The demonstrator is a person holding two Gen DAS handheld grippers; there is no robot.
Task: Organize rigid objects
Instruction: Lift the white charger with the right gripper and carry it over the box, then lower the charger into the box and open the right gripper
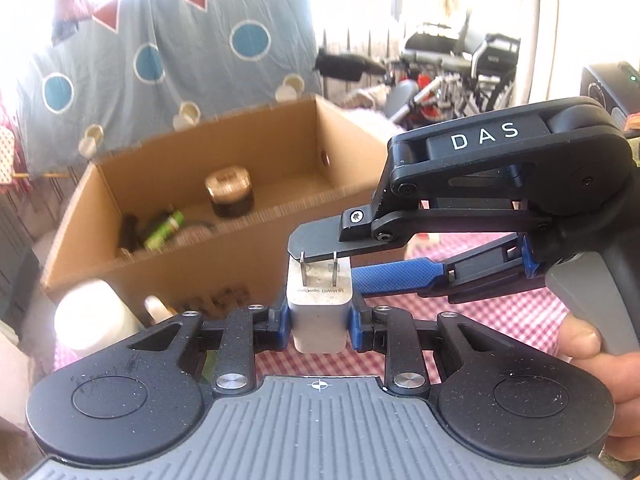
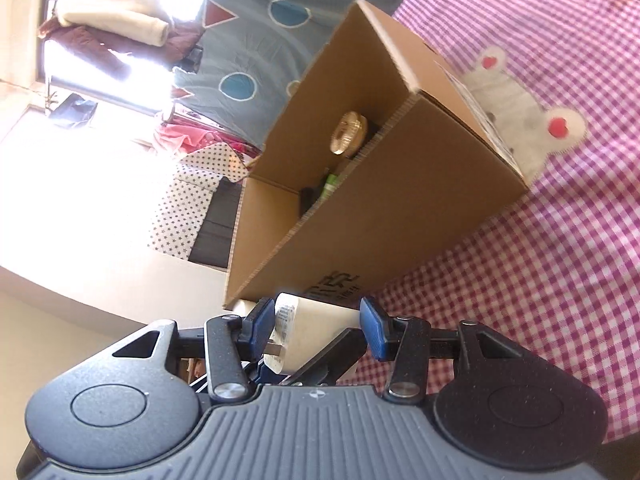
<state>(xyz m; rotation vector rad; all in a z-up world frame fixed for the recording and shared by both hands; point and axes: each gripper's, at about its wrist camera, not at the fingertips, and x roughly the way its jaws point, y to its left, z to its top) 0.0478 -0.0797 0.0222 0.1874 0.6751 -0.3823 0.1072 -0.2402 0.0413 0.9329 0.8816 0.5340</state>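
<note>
A white plug-in charger (image 1: pixel 320 308) with two metal prongs hangs above the pink checked cloth. My left gripper (image 1: pixel 320 324) is shut on its sides, blue pads pressing left and right. My right gripper (image 1: pixel 338 264) comes in from the right with its jaws across the charger's length, one finger over the prongs. In the right wrist view the charger (image 2: pixel 316 320) sits between the right gripper's (image 2: pixel 318 320) blue pads, which touch both ends. The open cardboard box (image 1: pixel 200 264) stands just beyond, and appears again in the right wrist view (image 2: pixel 380 200).
Inside the box lie a dark jar with a gold lid (image 1: pixel 229 192) and a green tube (image 1: pixel 164 230). A white bottle (image 1: pixel 92 316) stands at the box's near left corner. A hand (image 1: pixel 592 344) holds the right gripper's handle. Checked cloth (image 2: pixel 540 240) covers the surface.
</note>
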